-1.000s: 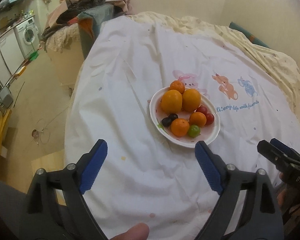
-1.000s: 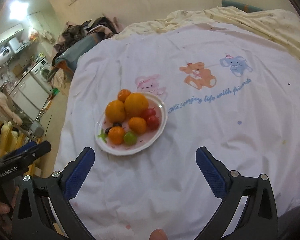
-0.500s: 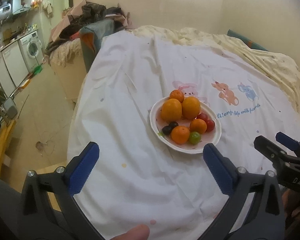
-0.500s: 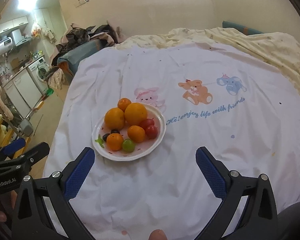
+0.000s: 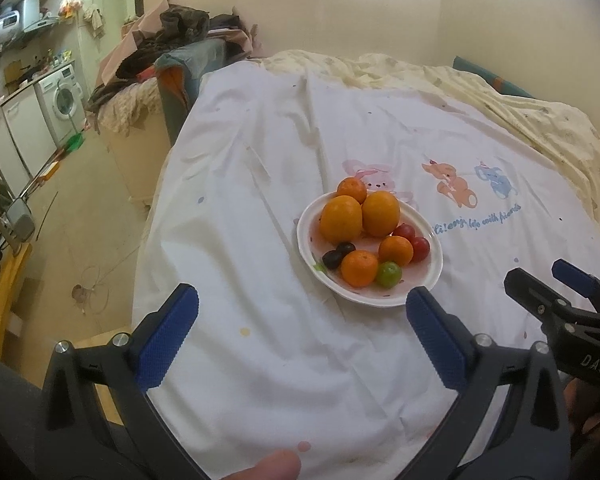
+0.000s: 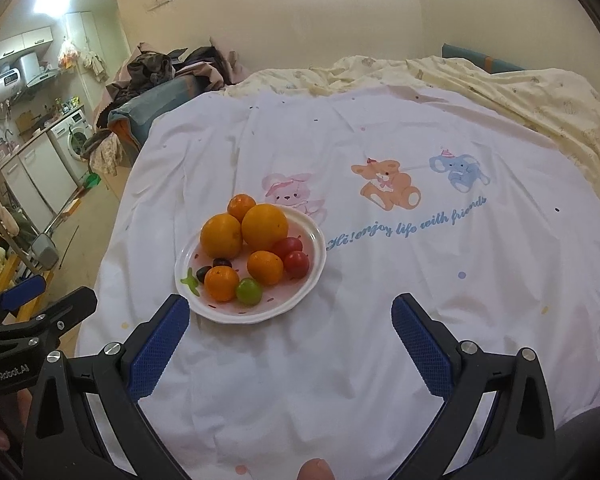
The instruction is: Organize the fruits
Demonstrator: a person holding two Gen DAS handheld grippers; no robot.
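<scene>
Glossy plate [image 6: 316, 276], matt cloth sheet [image 6: 380, 320]

Both wrist views look down, sharing plate [image 5: 370, 298].

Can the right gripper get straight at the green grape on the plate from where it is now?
Probably yes. The right gripper is open and empty, and the green grape sits near the plate's front rim, uncovered, with only bare sheet between.

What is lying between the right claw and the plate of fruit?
Nothing but bare white sheet. In the right wrist view, the open right claw hangs just short of the plate, whose near rim reaches the claw's left fingertip, and no loose fruit lies between them.
</scene>
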